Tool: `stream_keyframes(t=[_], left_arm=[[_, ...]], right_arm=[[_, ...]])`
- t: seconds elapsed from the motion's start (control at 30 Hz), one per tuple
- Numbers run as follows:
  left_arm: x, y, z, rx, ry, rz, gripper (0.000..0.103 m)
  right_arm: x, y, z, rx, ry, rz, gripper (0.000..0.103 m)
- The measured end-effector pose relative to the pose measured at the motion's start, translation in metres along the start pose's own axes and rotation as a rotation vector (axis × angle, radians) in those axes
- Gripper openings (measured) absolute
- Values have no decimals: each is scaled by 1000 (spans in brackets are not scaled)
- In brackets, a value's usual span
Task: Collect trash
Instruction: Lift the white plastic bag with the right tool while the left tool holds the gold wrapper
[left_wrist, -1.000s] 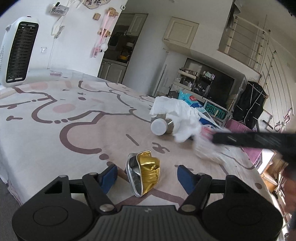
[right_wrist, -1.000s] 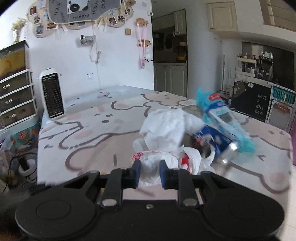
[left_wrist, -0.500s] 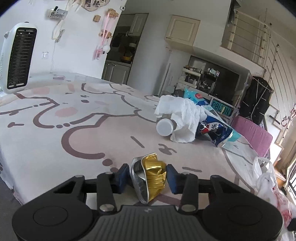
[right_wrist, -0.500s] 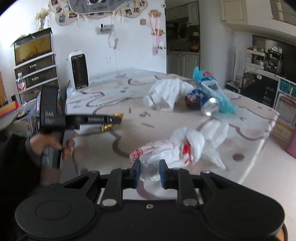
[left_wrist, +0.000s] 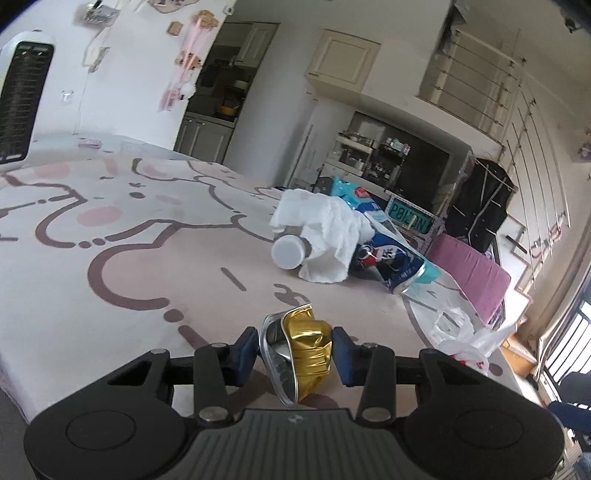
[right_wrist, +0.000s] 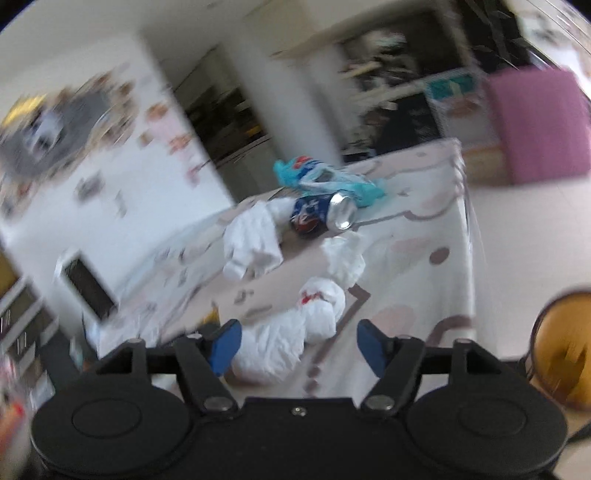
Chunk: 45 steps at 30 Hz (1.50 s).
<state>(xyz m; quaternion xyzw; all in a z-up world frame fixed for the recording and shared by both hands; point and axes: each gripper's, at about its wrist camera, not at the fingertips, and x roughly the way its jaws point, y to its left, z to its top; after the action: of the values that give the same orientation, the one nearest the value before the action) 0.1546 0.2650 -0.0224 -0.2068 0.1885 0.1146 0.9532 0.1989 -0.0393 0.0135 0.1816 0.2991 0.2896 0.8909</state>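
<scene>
Crushed gold can, upright, open end leftward, left claw pinching

Two handheld grippers, each a matte black plastic body with a pair of round, shallow-dished housings at the near corners. The left gripper carries a ribbed grey centre plate with a tiny logo, black linkage arms pinned by silver screws, and blue pads on its fingers. The right gripper, seen through heavy blur, appears built the same: black linkages, silver screw heads, one small central screw, brighter blue fingertips.
</scene>
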Motion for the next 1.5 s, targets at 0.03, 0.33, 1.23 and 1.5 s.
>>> stream_keyframes(t=[0.03, 0.33, 1.23, 1.5], left_arm=[[-1, 1, 0, -4, -2, 1, 44], [-2, 8, 0, -32, -20, 4, 44], [-20, -6, 4, 18, -1, -48, 44], [-44, -42, 6, 142, 1, -66, 44]], right_arm=[[6, 4, -2, 34, -10, -9, 72], [59, 26, -32, 271, -28, -180, 78], [30, 18, -3, -177, 67, -202, 28], [-7, 11, 1, -273, 21, -202, 28]])
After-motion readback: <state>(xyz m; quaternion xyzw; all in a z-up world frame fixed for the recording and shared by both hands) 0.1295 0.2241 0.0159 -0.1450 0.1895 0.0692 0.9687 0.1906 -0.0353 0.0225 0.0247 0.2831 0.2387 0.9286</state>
